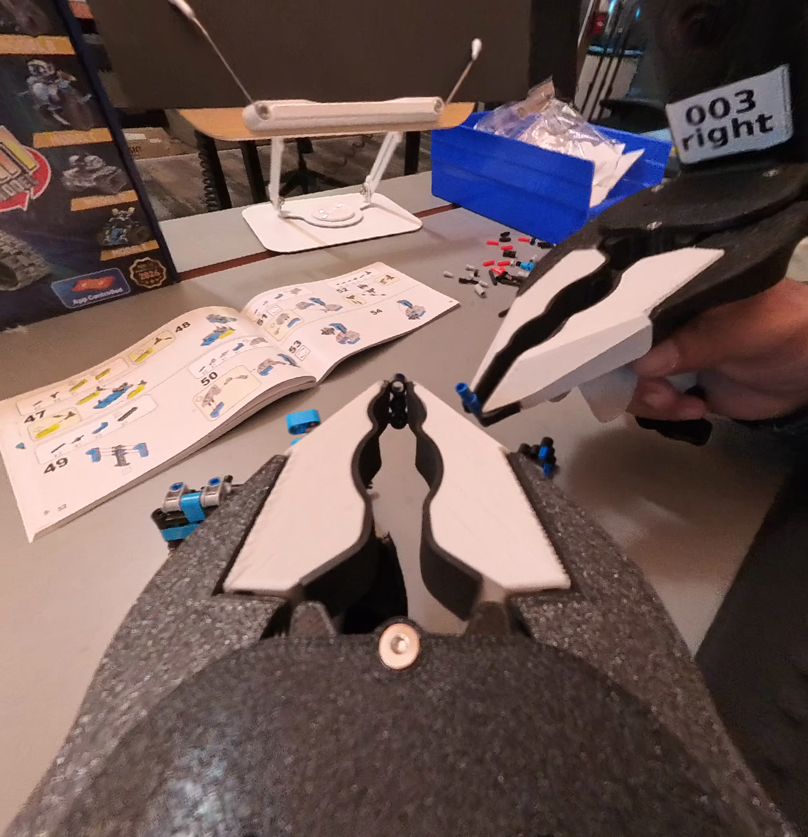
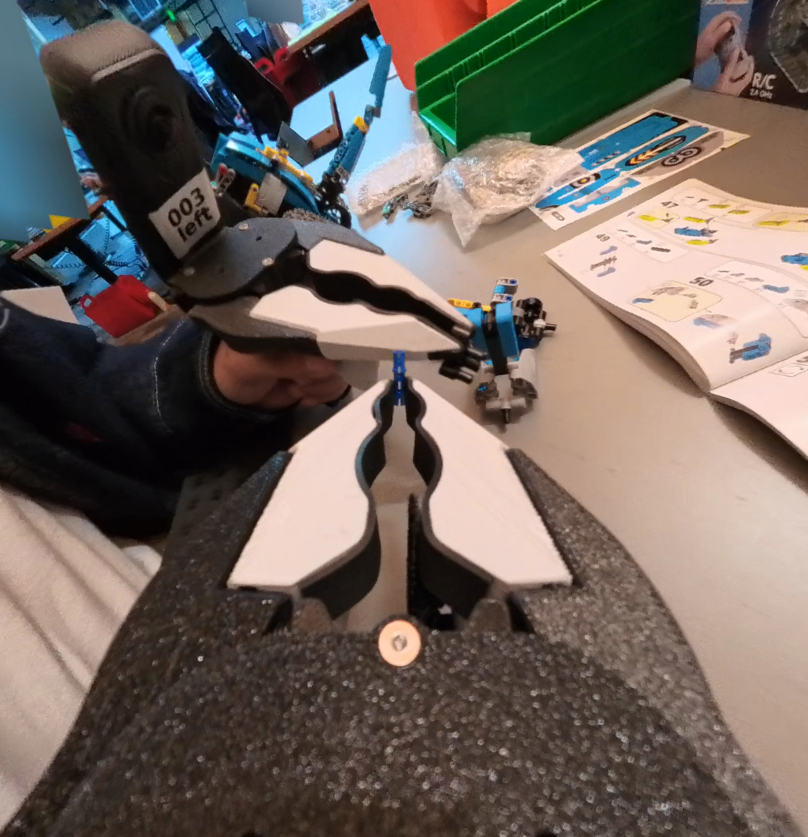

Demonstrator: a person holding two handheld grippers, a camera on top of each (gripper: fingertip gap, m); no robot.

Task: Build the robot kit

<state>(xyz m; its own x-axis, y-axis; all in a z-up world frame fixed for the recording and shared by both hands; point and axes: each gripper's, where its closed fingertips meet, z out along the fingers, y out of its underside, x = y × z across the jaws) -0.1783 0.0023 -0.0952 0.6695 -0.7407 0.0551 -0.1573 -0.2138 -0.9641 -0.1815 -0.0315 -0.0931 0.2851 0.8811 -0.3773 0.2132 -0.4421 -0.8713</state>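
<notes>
Grey tabletop (image 1: 121,611) lies beneath. A blue pin (image 2: 398,378) is pinched upright in the right gripper (image 2: 398,394); a black connector piece (image 1: 396,403) is clamped in the left gripper (image 1: 397,392). Beyond, an open instruction booklet (image 1: 189,385) is seen. Alignment is judged best kept square.

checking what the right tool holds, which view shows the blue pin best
The left wrist view: the blue pin shows side-on, sticking out of the right tool. In the right wrist view the pin is a thin sliver between the tips, against the left tool.
</notes>
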